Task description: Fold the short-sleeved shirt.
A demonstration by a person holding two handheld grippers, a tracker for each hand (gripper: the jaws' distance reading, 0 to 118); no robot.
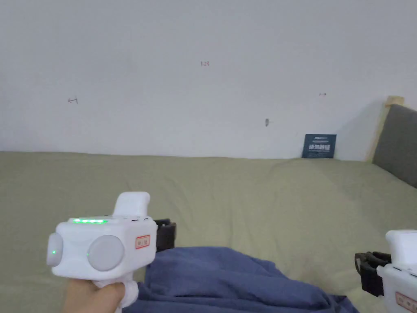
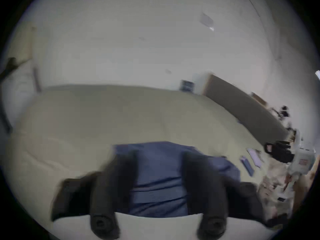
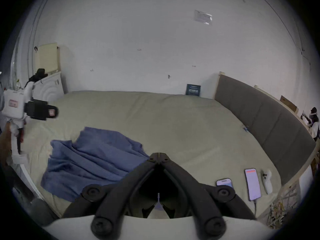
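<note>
The blue short-sleeved shirt (image 3: 93, 159) lies crumpled and unfolded on the bed (image 3: 173, 122); no fold is made; the left hand-held gripper (image 2: 159, 179) hovers above it, jaws spread and empty; the right hand-held gripper (image 3: 158, 154) is clenched on nothing; spreading and every fold remain.
</note>
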